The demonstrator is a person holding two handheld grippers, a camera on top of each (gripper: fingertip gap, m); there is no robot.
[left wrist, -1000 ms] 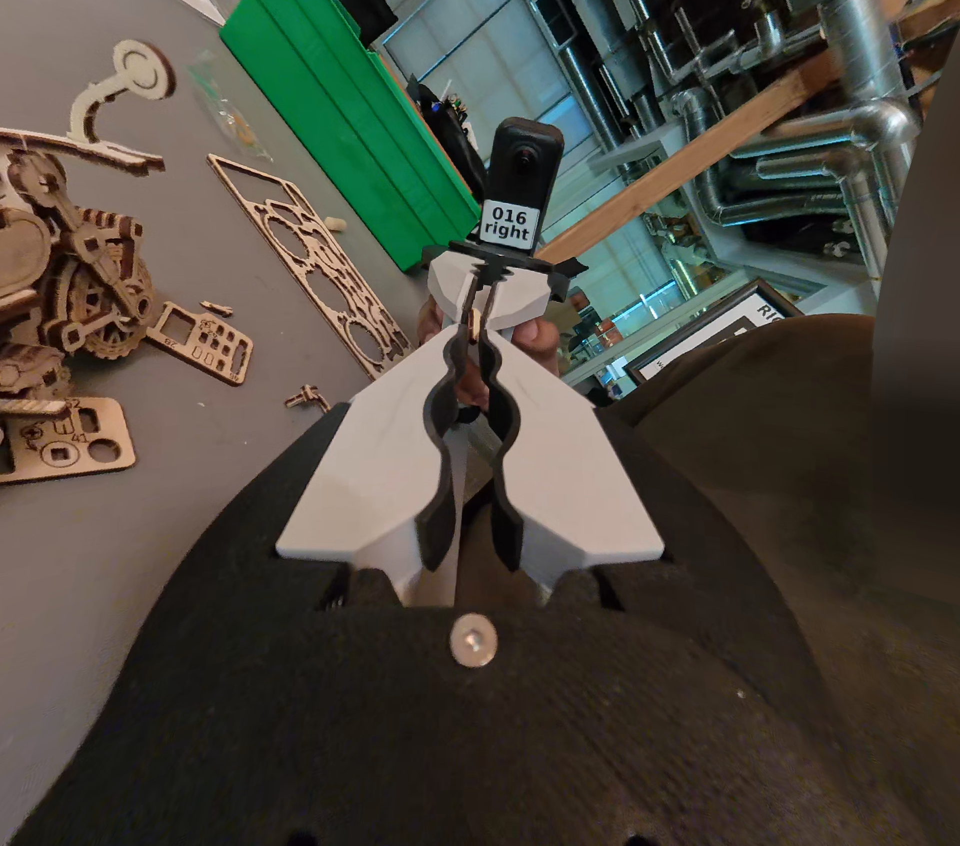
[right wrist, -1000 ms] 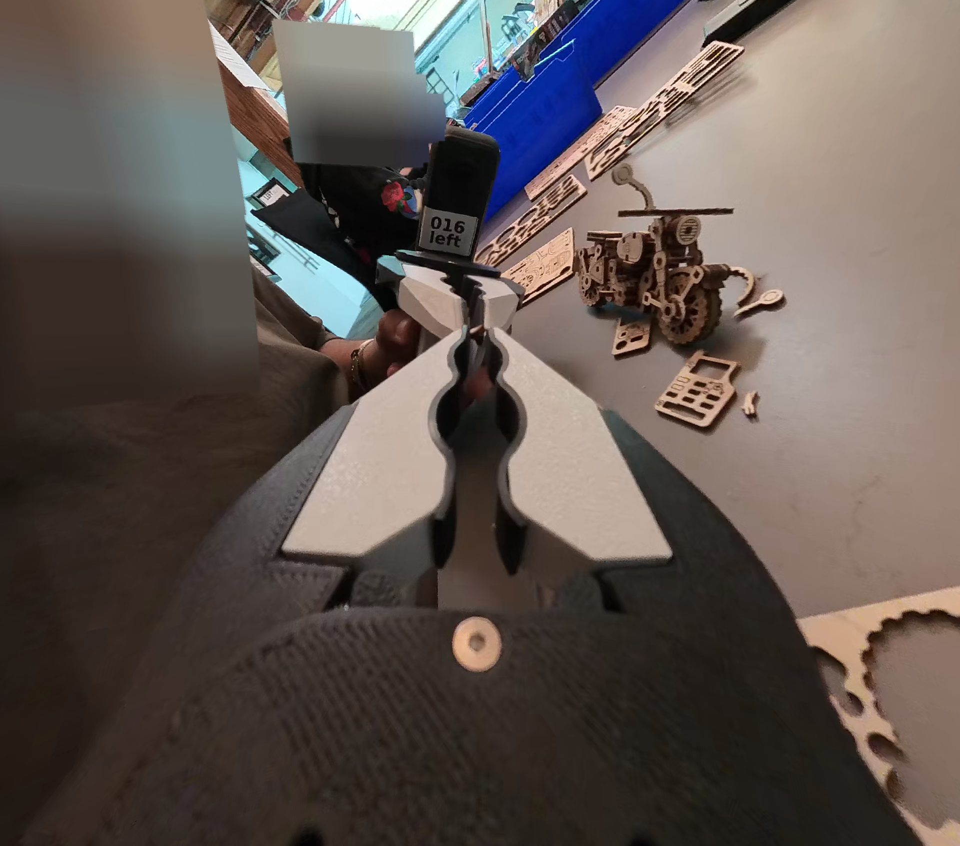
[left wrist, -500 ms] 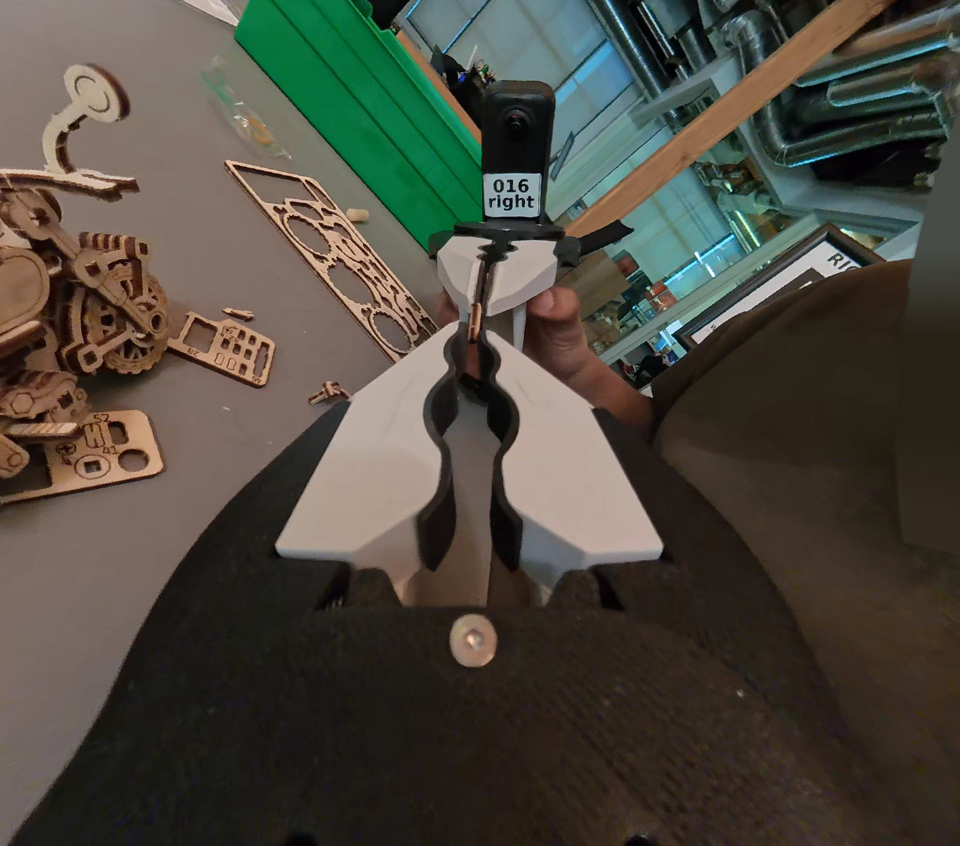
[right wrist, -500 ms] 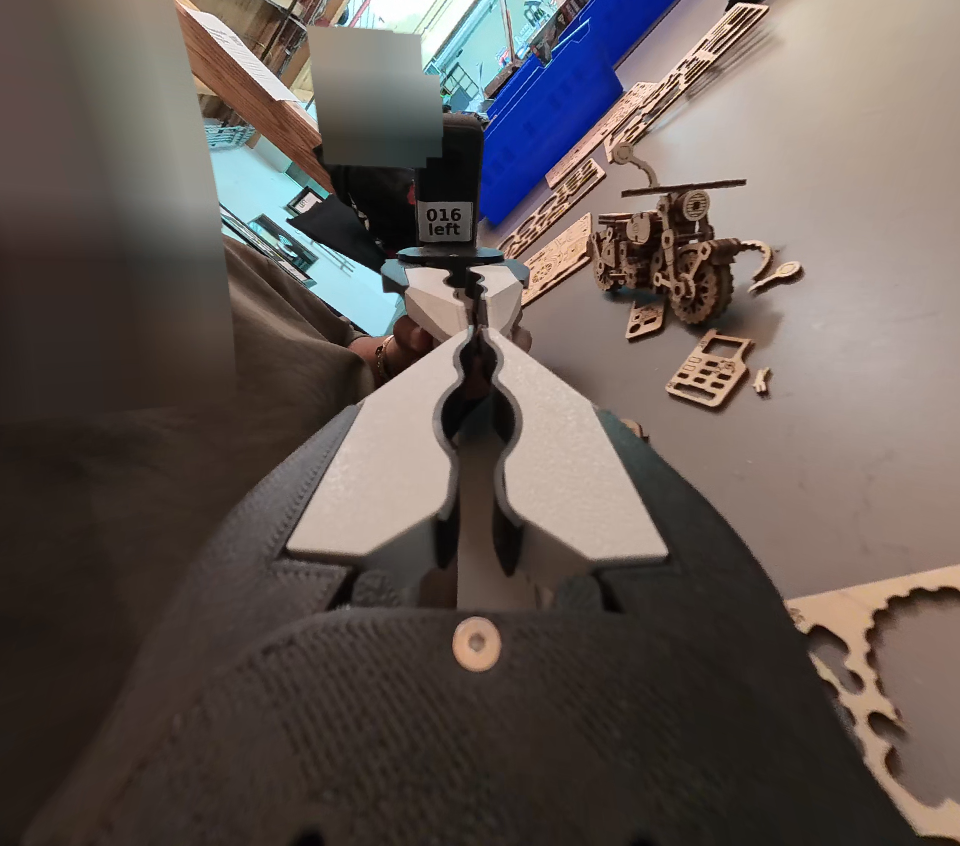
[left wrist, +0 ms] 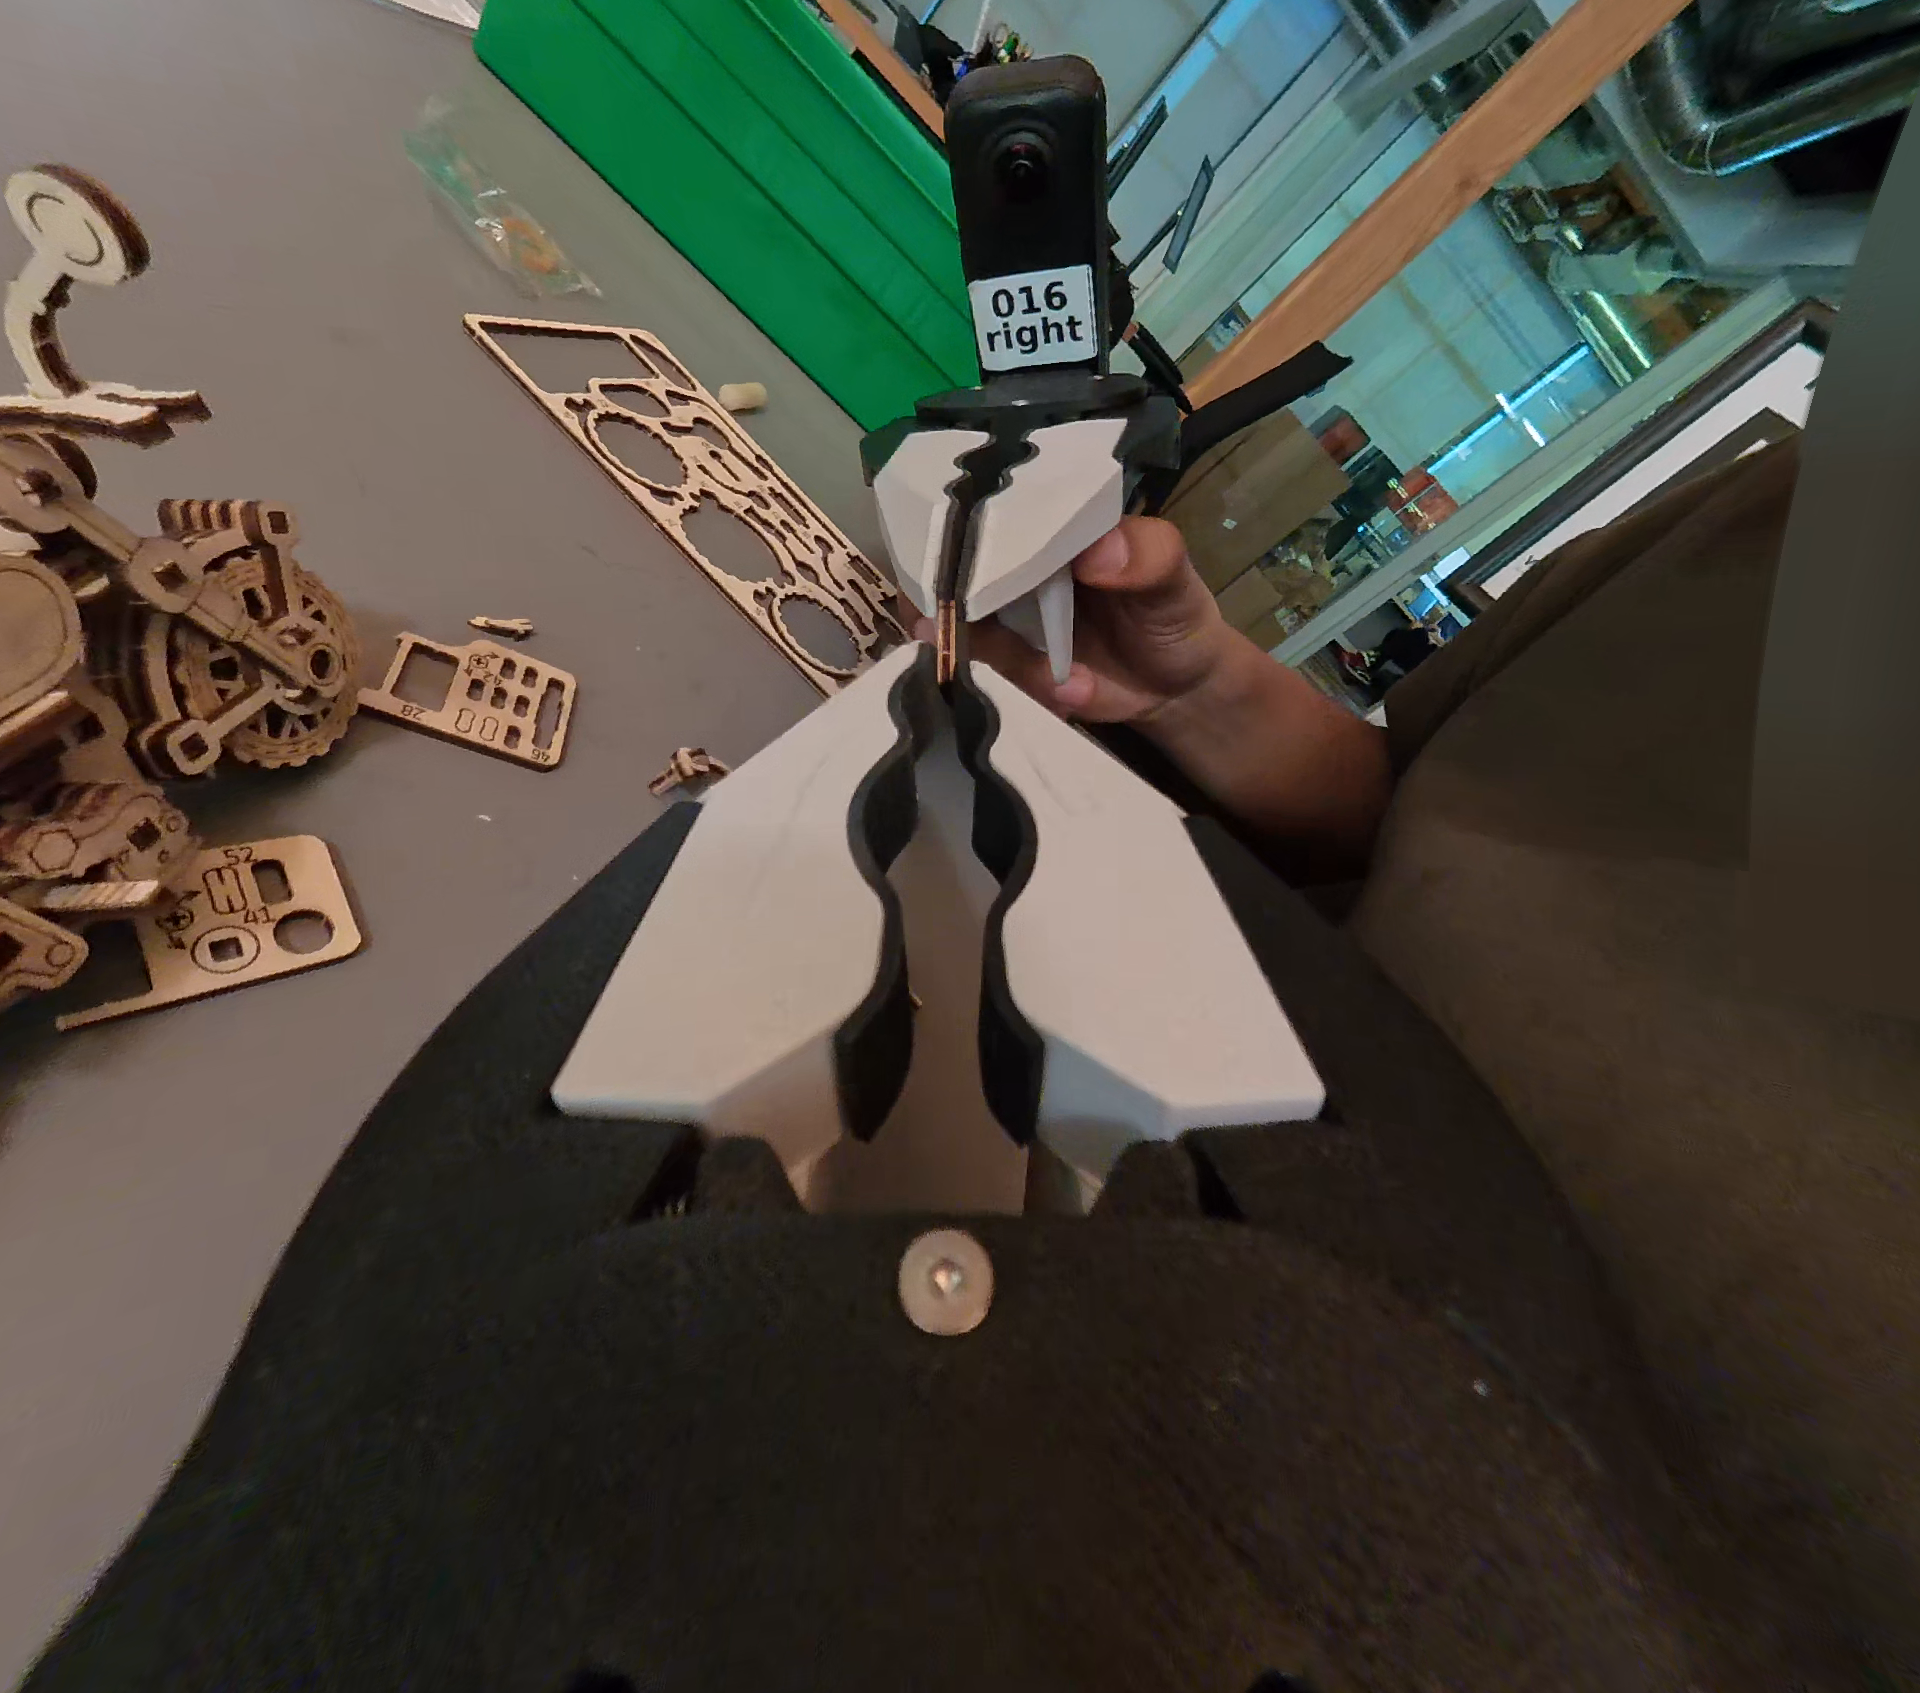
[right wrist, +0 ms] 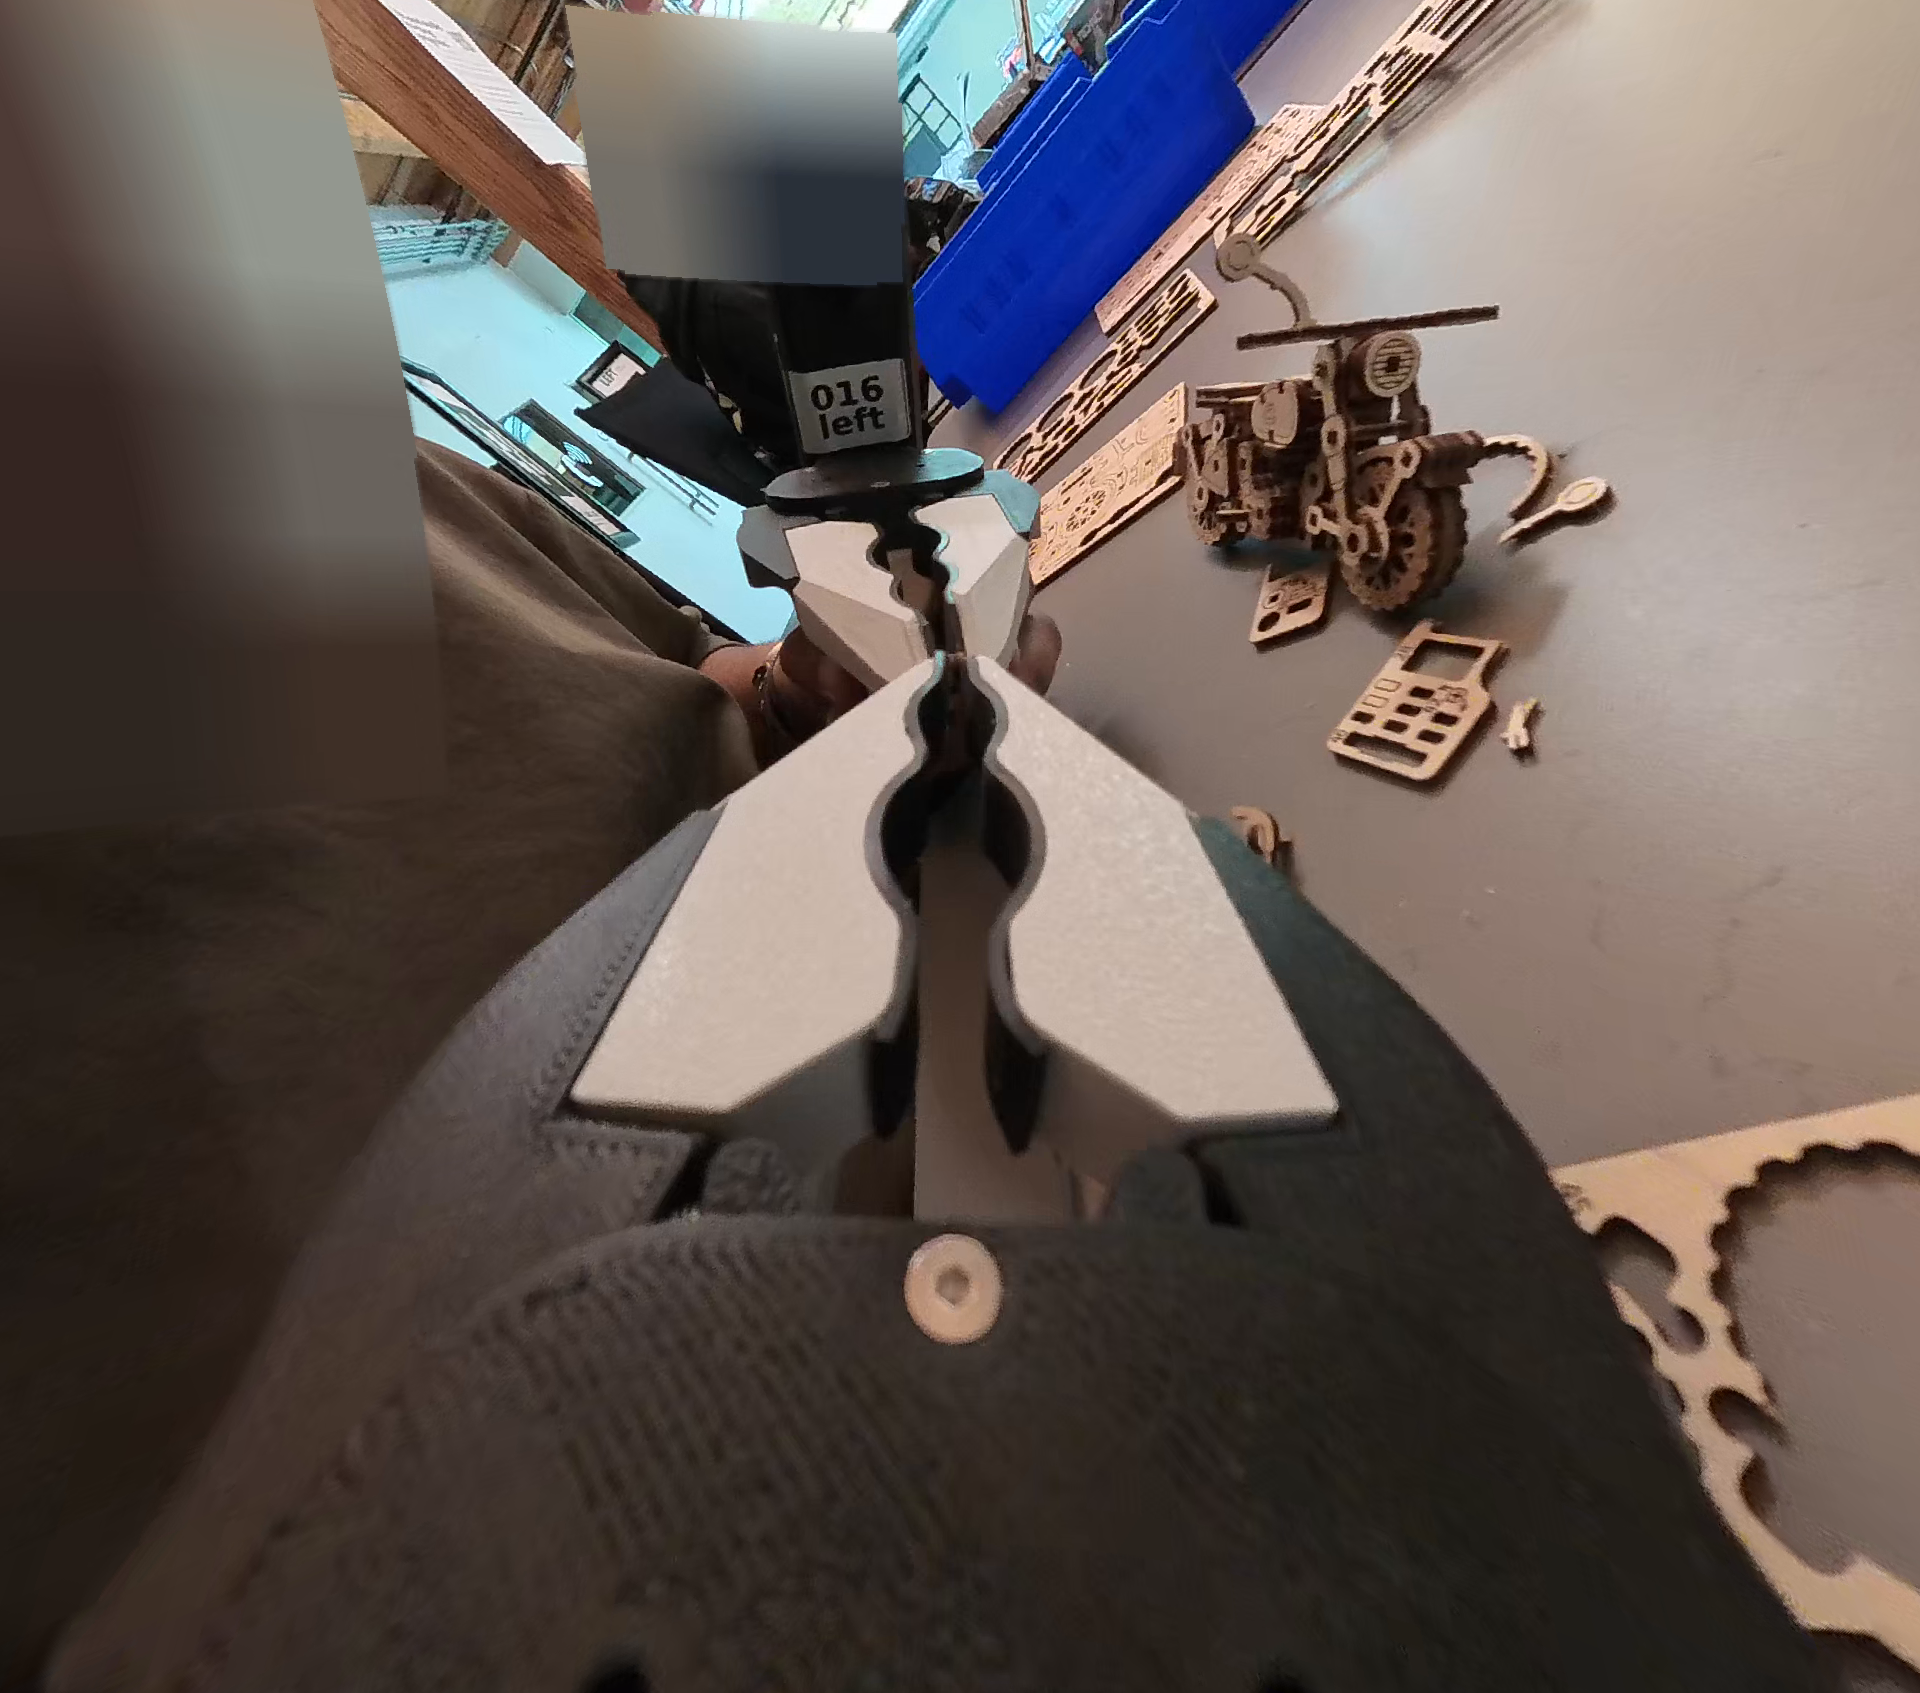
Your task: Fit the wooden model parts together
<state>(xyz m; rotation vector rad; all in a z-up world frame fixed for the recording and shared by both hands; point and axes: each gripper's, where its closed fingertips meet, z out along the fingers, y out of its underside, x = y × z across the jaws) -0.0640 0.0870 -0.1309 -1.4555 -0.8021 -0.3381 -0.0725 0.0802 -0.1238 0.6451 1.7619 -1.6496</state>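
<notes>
My left gripper [left wrist: 940,679] and right gripper [left wrist: 951,604] meet tip to tip in the air above the grey table [left wrist: 364,417]. A thin wooden part [left wrist: 945,641], seen edge-on, spans both pairs of tips, and both look shut on it. In the right wrist view my right gripper [right wrist: 954,669] faces the left gripper [right wrist: 940,617], and the part is barely visible there. The part-built wooden motorcycle model [left wrist: 177,656] stands on the table to the left, and it also shows in the right wrist view [right wrist: 1340,469].
Cut-out wooden sheets [left wrist: 707,490] [right wrist: 1766,1331] and small wooden cards [left wrist: 478,698] [left wrist: 249,916] [right wrist: 1418,713] lie on the table. A green bin [left wrist: 707,54] and a blue bin [right wrist: 1091,209] stand at the back. A person's body is close behind the grippers. Left and right tips are no more than a few centimetres apart.
Both grippers have stayed shut and tip to tip. The pair has shifted slightly, so the hand on the right gripper shows more and the table items sit a little differently in both views.
</notes>
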